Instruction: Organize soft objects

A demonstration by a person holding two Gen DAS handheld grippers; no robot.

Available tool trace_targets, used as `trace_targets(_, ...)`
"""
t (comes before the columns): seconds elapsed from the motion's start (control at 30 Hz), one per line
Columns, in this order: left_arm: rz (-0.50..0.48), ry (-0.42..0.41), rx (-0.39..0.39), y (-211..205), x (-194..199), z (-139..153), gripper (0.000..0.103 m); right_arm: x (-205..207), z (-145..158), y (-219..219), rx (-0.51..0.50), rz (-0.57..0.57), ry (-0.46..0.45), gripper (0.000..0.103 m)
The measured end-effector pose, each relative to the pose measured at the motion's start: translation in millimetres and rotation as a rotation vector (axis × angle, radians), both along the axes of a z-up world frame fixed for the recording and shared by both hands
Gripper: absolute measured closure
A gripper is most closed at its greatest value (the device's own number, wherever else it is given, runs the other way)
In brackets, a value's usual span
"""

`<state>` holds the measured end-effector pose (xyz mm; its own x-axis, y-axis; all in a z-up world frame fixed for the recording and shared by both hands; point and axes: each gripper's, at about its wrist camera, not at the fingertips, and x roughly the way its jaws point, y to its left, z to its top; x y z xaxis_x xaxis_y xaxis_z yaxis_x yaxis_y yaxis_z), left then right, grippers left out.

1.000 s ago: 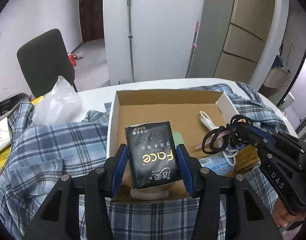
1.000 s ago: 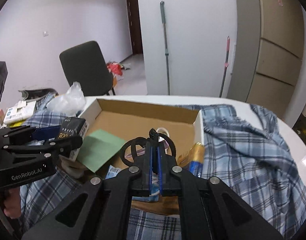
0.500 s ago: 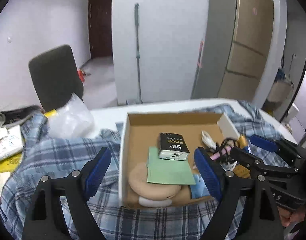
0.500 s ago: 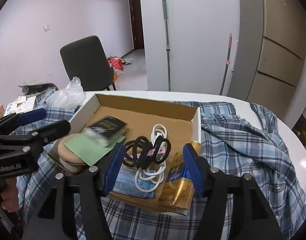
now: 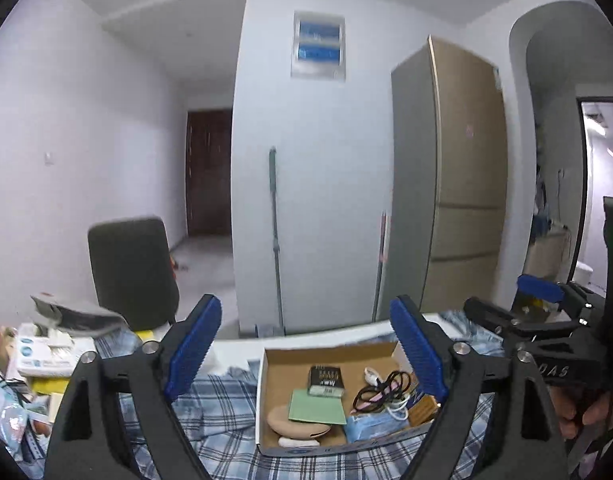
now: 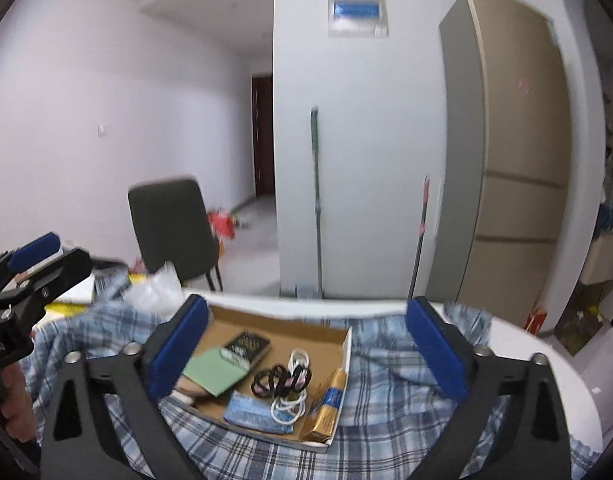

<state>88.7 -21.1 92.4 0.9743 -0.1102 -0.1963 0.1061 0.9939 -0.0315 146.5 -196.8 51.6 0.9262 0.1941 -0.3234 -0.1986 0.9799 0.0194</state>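
Shallow brown cardboard box [image 5: 262, 400] of soft items below, ahead of both finger pairs; left gripper [image 5: 306, 354], right gripper [image 6: 306, 354] spread wide, empty; neither clearly nearer.

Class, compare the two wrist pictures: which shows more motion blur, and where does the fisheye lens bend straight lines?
Right wrist view: softer; the chair and cardboard box edges smear. Left wrist view: sharper, though the chair top smears slightly. Both views: the fridge bows toward the frame edge, and dark vignette fills the corners.
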Motion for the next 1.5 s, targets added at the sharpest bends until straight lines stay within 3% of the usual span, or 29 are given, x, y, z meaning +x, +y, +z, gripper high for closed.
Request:
trace_targets(0.03, 0.001, -0.018, -0.003, 0, -7, 2, 0.000, -9, 5, -2, 0.008, -0.007, -0.030, 0.001)
trace_targets(0.23, 0.004, -0.101, -0.030, 7, -51, -1, 0.000, -54, 13, -10, 0.041, -0.004, -0.123, 0.001)
trace_targets(0.43, 0.018, -0.139, -0.024, 9, -78, -36, 0.000, -87, -11, -14, 0.019, 0.000, -0.197, 0.001)
trace_targets(0.8, 0.056, -0.133, -0.007, 16, -80, -94, 0.000, -93, -85, -12, -0.036, 0.027, -0.155, 0.001)
trace_targets(0.93, 0.071, -0.116, -0.045, 25, -76, -96, 0.000, -96, -86, -11, -0.047, 0.025, -0.161, 0.001)
trace_targets(1.13, 0.078, -0.069, -0.030, 24, -67, -101, 0.000, -101, -86, -9, -0.061, 0.029, -0.182, 0.001)
trace_targets(1.5, 0.070, -0.094, -0.015, 21, -72, -101, 0.000, -106, -83, -12, -0.052, 0.024, -0.205, 0.001)
